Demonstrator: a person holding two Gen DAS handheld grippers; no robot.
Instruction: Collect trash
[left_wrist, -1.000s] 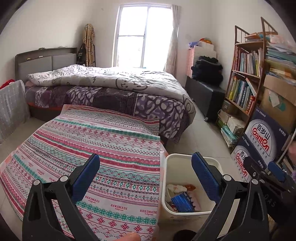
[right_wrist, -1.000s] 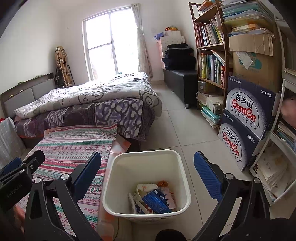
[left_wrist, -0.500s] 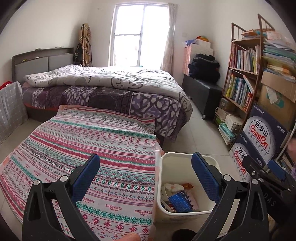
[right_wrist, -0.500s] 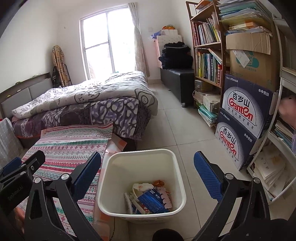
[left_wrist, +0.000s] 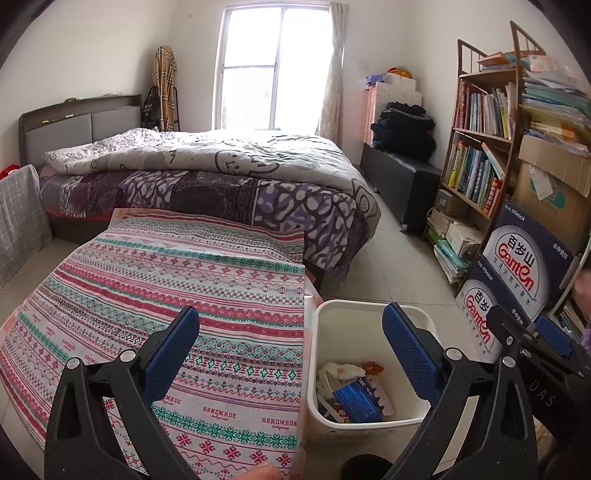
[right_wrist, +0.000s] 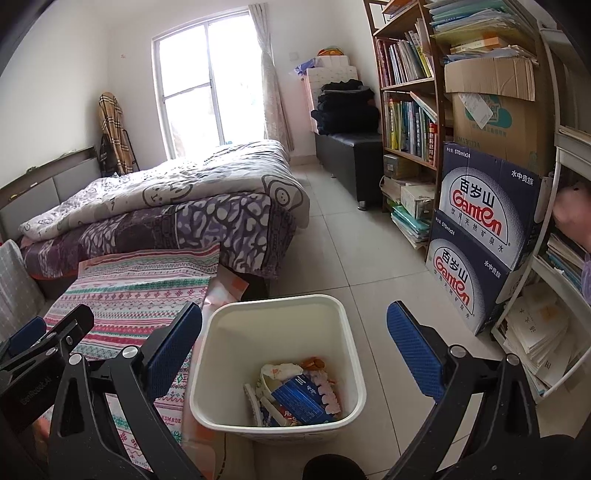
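Observation:
A white plastic bin (right_wrist: 221, 328) stands on the tiled floor beside a table with a striped patterned cloth (left_wrist: 177, 280). It holds trash: a blue packet (right_wrist: 301, 397), white crumpled paper (right_wrist: 280, 369) and an orange scrap. The bin also shows in the left wrist view (left_wrist: 321, 317). My left gripper (left_wrist: 291, 354) is open and empty above the cloth's right edge. My right gripper (right_wrist: 293, 350) is open and empty above the bin. Each gripper shows at the edge of the other's view.
A bed (left_wrist: 207, 173) with a grey duvet lies behind the table. A bookshelf (right_wrist: 406, 96), stacked Ganten water boxes (right_wrist: 484, 236) and a white rack with papers (right_wrist: 535, 332) line the right wall. A black bench (right_wrist: 351, 155) stands by the window.
Both views have drifted slightly back and up, so the bin and table sit a little lower and farther. Both grippers stay open and empty.

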